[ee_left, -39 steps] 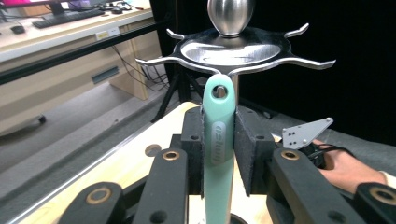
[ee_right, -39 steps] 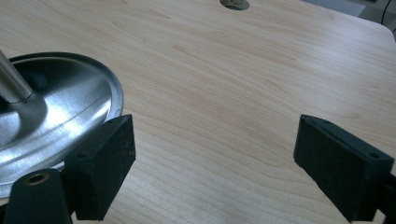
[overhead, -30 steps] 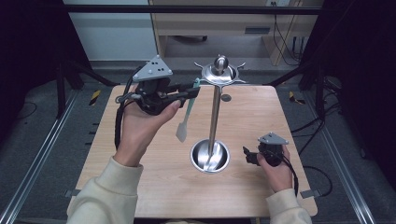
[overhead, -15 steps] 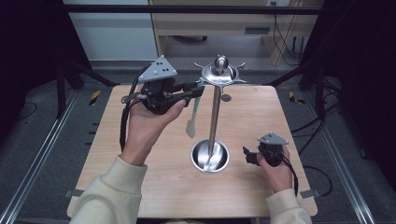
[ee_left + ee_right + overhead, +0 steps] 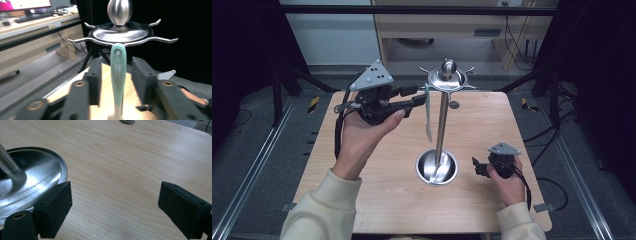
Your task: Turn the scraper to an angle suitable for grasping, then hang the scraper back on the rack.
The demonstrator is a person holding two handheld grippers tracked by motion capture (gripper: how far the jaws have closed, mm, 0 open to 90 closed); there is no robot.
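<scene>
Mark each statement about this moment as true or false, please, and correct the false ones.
1. The pale green utensil hangs by the hole in its handle from a hook of the steel hanging stand. True.
2. The left gripper is clamped tight on the utensil handle. False: its jaws stand open on either side of the handle, with gaps.
3. The right gripper holds a spoon. False: its jaws are open and empty, low over the wooden table.
4. The stand's round base lies beside the right gripper. True.
</scene>
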